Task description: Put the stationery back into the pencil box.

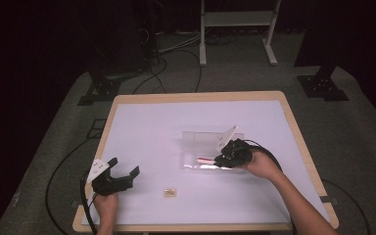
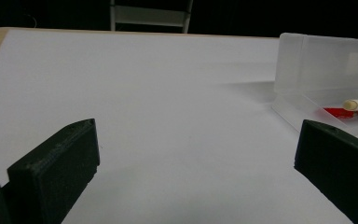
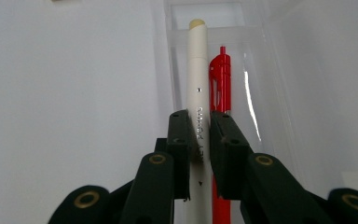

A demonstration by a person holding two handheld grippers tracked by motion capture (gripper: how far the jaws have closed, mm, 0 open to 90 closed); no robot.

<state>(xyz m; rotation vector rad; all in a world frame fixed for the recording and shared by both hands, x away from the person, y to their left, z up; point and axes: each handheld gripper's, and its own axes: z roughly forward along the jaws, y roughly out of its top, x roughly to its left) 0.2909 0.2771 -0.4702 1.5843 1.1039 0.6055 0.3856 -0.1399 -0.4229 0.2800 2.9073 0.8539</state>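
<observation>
At the centre right of the high view, the right gripper [image 1: 223,159] grasps a white pen [image 3: 198,84] over the tray of a clear plastic case [image 1: 196,139], whose lid stands open toward the upper part of the frame. In the right gripper view the two black jaws pinch the pen's barrel about midway, the capped tip pointing up the frame; a red pen [image 3: 220,77] lies just beside it, to its right, already in the tray. Gripping mid-barrel likely keeps the pen level and lined up with the long, narrow tray, so it can settle parallel to the red one. Whether the white pen touches the tray floor cannot be told.

At the lower left of the high view, the left gripper [image 1: 126,169] rests near the table's [image 1: 142,122] front edge, its jaws spread wide and holding nothing, well apart from the case, probably parked out of the working hand's way. A small tan object [image 1: 170,193] lies near the bottom centre.
</observation>
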